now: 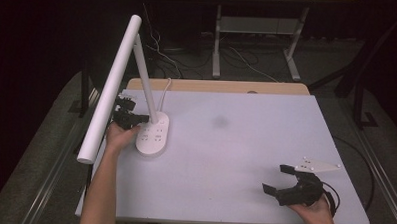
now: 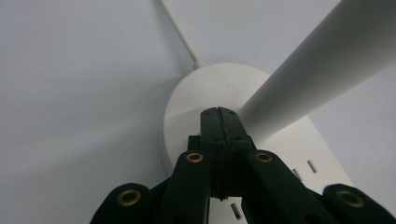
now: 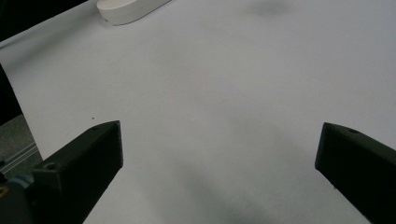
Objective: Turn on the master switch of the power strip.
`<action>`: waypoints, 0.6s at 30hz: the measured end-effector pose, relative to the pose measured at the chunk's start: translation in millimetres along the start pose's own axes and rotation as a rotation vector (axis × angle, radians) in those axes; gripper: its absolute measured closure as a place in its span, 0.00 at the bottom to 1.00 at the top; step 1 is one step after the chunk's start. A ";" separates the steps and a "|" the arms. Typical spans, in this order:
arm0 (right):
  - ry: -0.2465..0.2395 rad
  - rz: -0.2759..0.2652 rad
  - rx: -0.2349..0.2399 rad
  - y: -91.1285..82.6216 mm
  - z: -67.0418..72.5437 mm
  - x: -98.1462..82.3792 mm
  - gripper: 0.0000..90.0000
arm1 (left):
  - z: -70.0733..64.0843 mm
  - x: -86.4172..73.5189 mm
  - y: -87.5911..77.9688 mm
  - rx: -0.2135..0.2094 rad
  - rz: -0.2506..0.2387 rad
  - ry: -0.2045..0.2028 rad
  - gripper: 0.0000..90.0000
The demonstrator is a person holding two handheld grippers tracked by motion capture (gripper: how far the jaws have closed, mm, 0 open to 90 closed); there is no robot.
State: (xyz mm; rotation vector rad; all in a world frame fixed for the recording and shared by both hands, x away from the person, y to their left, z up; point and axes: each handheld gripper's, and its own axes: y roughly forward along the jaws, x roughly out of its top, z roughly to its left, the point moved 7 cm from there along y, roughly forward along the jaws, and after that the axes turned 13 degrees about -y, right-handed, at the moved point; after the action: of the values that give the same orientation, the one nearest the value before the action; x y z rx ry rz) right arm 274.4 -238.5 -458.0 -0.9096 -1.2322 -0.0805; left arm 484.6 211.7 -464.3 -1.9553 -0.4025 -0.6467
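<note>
We see the right gripper [image 3: 219,154] w/ both black jaws spread wide, nothing btwn them, over the white table [image 3: 224,93]. Top left, a white lamp base [image 3: 128,9] sits well away. A faint grey smudge [image 3: 271,7] marks the top edge.

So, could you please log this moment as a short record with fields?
surface: white table
object: white desk lamp, oval base with sockets, long tube head
lamp cord: runs off the far edge
left gripper: jaws shut, tips over the lamp base beside its stem
right gripper: jaws wide open, holding nothing, at the near right
</note>
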 end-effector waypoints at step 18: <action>-0.011 -0.015 0.002 -4.5 2.5 2.1 0.00 | 0.2 -4.0 3.9 0.018 -0.020 -0.070 1.00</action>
State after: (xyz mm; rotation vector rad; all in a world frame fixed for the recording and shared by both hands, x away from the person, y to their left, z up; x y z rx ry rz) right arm 271.0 -239.1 -453.6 -0.9004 -1.2496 -0.0859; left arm 483.5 210.1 -469.6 -1.9631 -0.4702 -0.5865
